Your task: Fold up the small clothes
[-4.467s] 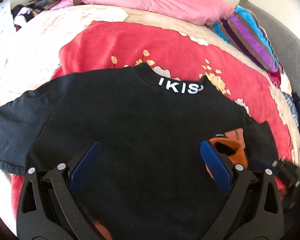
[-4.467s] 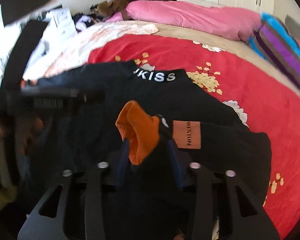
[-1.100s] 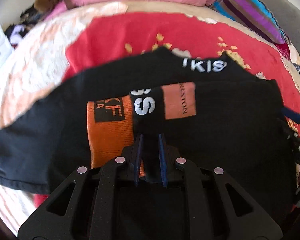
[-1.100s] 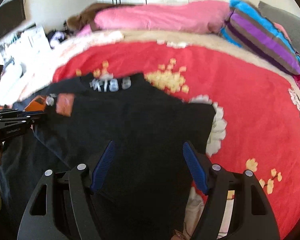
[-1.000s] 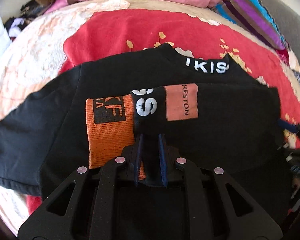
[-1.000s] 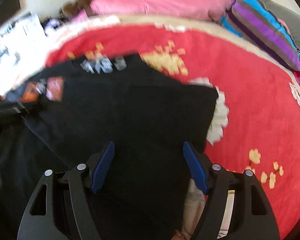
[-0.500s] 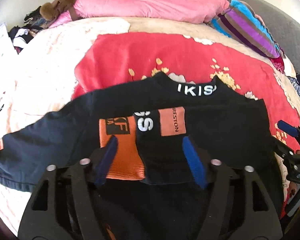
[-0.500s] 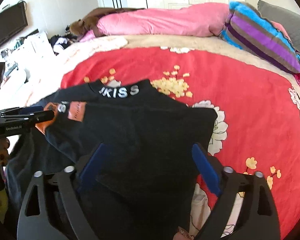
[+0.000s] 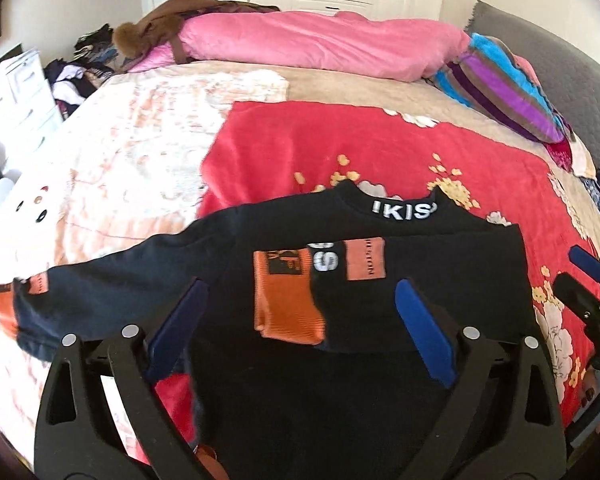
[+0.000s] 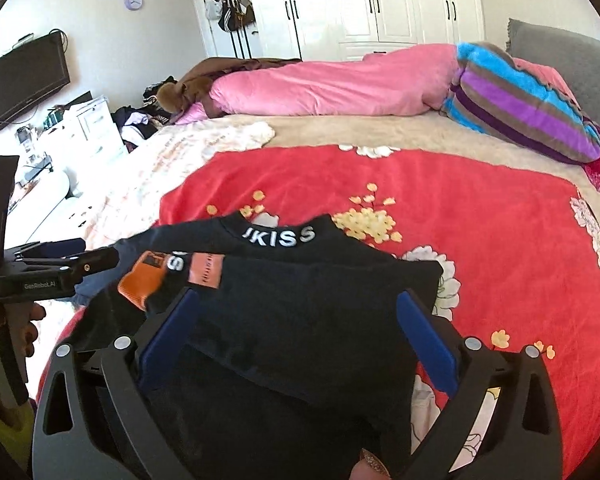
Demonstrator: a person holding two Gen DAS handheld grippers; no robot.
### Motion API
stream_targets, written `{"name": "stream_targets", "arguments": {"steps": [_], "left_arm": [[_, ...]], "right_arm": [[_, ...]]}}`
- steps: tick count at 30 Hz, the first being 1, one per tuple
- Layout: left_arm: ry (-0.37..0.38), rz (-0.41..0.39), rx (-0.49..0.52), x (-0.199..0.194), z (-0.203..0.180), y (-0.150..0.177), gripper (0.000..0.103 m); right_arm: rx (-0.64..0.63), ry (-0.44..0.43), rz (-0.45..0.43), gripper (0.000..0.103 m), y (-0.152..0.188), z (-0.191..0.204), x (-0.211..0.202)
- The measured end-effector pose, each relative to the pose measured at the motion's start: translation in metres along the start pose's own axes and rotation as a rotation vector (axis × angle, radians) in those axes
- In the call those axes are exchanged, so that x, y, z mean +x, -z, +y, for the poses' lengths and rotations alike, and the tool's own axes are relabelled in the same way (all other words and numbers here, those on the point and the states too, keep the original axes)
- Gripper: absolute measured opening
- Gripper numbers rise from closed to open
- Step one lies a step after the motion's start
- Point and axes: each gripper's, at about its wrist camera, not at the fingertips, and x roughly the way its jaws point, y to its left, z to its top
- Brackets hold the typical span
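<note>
A black long-sleeved top (image 9: 380,360) with a white-lettered collar (image 9: 404,211) lies flat on a red flowered blanket (image 9: 380,148). One sleeve is folded across the body, its orange cuff (image 9: 286,296) lying on the chest. The other sleeve (image 9: 100,296) stretches out to the left. My left gripper (image 9: 300,328) is open and empty, hovering above the folded cuff. My right gripper (image 10: 296,336) is open and empty above the top's (image 10: 300,320) right side; the cuff (image 10: 142,276) shows to its left.
A pink duvet (image 9: 320,44) and a striped pillow (image 9: 512,88) lie at the far side of the bed. A pale peach blanket (image 9: 132,140) covers the bed's left part. White drawers (image 10: 88,128), scattered clothes and a wall television (image 10: 20,80) stand to the left.
My left gripper was shut on the folded sleeve, then opened, let it go and pulled back and up. My right gripper stayed open and rose a little.
</note>
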Motion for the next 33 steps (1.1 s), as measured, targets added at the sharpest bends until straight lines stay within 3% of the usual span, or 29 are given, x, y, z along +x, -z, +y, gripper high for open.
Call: {"name": "stream_targets", "arguments": {"steps": [11,17,22,33], "left_arm": [[-0.125,-0.030,-0.135,-0.019,0.074,0.005,0.093],[-0.196,-0.056,-0.218,-0.031,0.119,0.007,0.093],[-0.208,-0.074,-0.294,-0.040,0.148,0.010,0.093],[-0.323,-0.083,-0.367,-0.046,0.196,0.020,0.094]], "right_arm": [[-0.041,-0.026,-0.010,0.099,-0.014,0.039,-0.010],[-0.079,-0.087,0.003,0.099,-0.017,0.084,-0.001],[-0.116,-0.131,0.013,0.099,-0.019,0.122,0.008],[-0.171,-0.191,0.075,0.099,-0.018,0.183,0.033]]}}
